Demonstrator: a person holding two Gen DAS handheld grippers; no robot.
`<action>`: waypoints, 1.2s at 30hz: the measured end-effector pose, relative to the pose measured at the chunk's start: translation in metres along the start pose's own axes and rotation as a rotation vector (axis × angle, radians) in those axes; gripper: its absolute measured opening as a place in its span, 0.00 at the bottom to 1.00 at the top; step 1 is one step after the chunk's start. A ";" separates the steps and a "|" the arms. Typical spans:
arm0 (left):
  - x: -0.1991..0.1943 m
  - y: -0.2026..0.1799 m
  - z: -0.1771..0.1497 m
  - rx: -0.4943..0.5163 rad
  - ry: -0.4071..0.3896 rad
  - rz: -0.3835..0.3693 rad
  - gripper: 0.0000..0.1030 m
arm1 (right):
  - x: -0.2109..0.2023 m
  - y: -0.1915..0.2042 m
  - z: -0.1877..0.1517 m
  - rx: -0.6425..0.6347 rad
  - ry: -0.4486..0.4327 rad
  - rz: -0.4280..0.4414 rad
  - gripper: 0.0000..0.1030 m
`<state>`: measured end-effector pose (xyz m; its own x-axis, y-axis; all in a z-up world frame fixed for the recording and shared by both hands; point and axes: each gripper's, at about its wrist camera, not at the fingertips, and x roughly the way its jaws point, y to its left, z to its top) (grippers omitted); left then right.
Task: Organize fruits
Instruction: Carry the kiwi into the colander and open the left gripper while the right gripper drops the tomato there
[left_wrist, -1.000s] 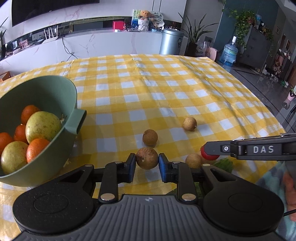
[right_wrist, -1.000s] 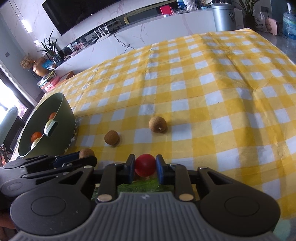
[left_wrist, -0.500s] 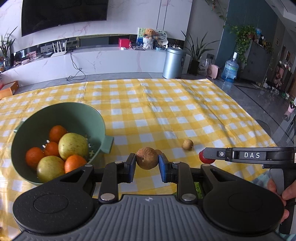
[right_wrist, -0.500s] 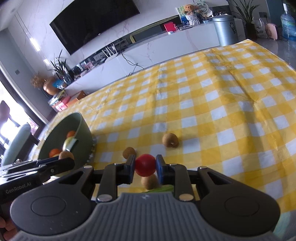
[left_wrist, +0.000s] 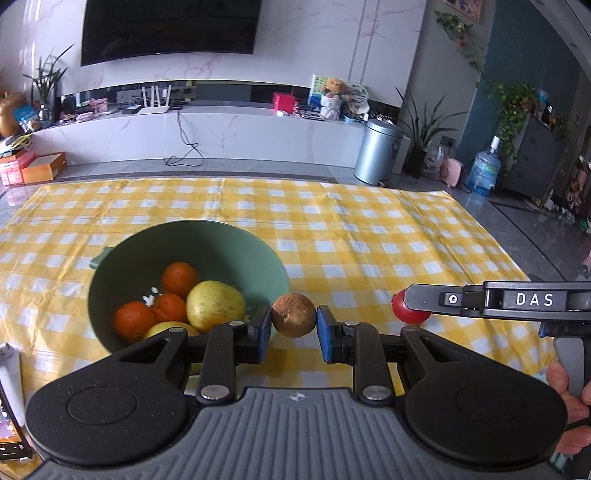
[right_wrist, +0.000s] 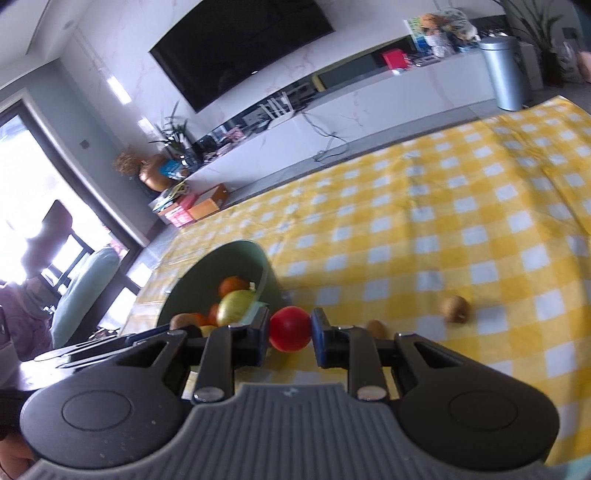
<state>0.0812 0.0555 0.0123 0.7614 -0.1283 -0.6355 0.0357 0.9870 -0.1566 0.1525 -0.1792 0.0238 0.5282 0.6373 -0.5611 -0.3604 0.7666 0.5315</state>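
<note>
Both tongs grip fruit: left tongs (left_wrist: 294, 328) a brown fruit (left_wrist: 293, 315), right tongs (right_wrist: 290, 334) a red fruit (right_wrist: 290, 328). Next we carry both over the green bowl (left_wrist: 236, 243) and release.

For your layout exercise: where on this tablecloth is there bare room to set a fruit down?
Bare: the checked cloth beyond the green bowl to its far edge. Crowded: the near strip, where two brown fruits lie right of the bowl.
</note>
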 end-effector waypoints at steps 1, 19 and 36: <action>-0.001 0.007 0.002 -0.014 -0.006 0.004 0.28 | 0.004 0.006 0.002 -0.010 0.003 0.011 0.20; 0.016 0.098 0.003 -0.311 0.017 -0.012 0.28 | 0.093 0.081 0.020 -0.172 0.118 0.093 0.20; 0.047 0.124 -0.002 -0.348 0.126 0.111 0.28 | 0.150 0.093 0.004 -0.278 0.210 0.064 0.20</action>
<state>0.1206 0.1717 -0.0385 0.6617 -0.0545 -0.7478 -0.2810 0.9067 -0.3146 0.2013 -0.0124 -0.0086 0.3389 0.6647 -0.6658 -0.5981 0.6985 0.3930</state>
